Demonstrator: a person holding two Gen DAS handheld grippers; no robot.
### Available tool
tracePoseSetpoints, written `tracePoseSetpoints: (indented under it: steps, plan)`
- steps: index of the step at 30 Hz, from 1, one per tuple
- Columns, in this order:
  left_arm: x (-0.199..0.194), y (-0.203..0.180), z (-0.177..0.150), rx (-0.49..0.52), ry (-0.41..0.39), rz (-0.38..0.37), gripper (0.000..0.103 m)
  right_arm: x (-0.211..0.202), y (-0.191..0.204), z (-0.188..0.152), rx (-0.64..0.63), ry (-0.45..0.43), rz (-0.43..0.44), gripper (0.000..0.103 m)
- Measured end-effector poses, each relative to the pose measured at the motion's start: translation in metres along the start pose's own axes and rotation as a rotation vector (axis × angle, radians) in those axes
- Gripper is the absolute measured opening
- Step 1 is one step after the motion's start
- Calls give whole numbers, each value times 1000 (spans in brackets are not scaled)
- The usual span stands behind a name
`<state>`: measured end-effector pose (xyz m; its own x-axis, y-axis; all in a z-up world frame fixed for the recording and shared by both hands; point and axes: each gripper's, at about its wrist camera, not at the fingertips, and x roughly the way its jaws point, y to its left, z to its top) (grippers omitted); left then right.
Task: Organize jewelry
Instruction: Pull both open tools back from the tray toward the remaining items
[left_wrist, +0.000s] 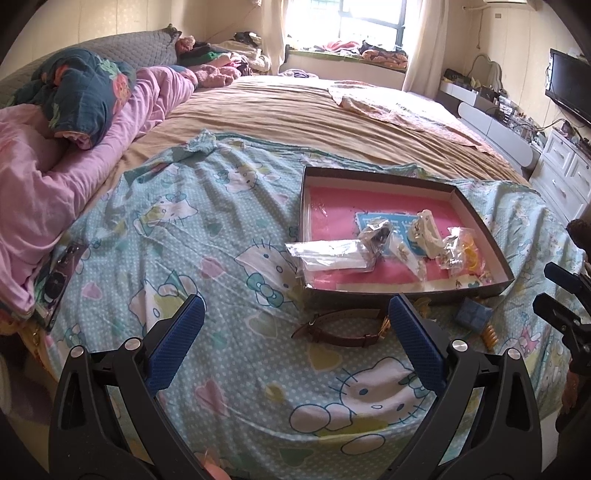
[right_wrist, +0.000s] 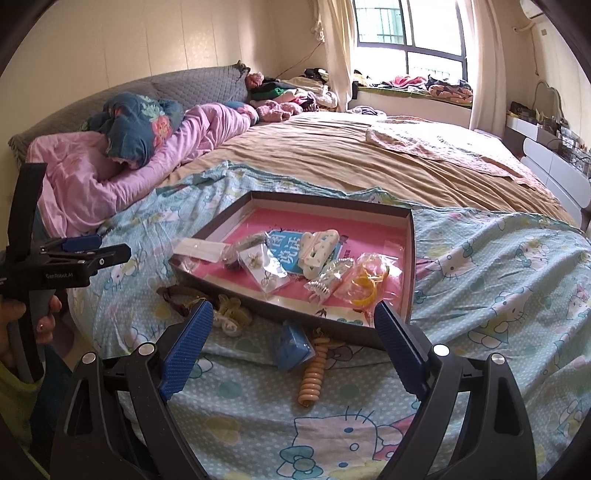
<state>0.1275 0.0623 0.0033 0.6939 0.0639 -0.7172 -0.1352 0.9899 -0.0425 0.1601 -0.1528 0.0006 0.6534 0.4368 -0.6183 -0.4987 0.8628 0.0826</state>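
left gripper (left_wrist: 297, 317): ribbed blue pads apart, empty, over brown leather-strap watch (left_wrist: 340, 328) | right gripper (right_wrist: 293, 325): pads wide apart, empty, over blue pouch (right_wrist: 291, 345) and one coiled orange hair tie (right_wrist: 314, 373) | shallow cardboard tray (right_wrist: 410, 266), pink-lined, just beyond: several crinkly clear bags, one white claw clip (right_wrist: 317, 253) | cartoon-cat sheet (right_wrist: 498, 280) underneath
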Motion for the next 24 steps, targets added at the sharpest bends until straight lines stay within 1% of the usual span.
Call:
tracePoseSetpoints:
  steps: [9, 12, 17, 18, 23, 24]
  plan:
    - [22, -3, -10, 9, 67, -4, 93, 18, 11, -9, -69, 45, -4, 87]
    - [29, -3, -14, 4, 80, -13, 93, 26, 13, -14, -93, 60, -13, 84]
    - [41, -2, -18, -4, 107, -26, 93, 45, 15, -22, -121, 106, -18, 73]
    - [44, -2, -19, -6, 117, -28, 93, 51, 16, -24, -133, 117, -24, 72]
    - [59, -6, -28, -2, 165, -46, 93, 70, 22, -36, -202, 158, -64, 57]
    - [61, -7, -28, 2, 172, -49, 93, 73, 23, -38, -217, 161, -71, 56]
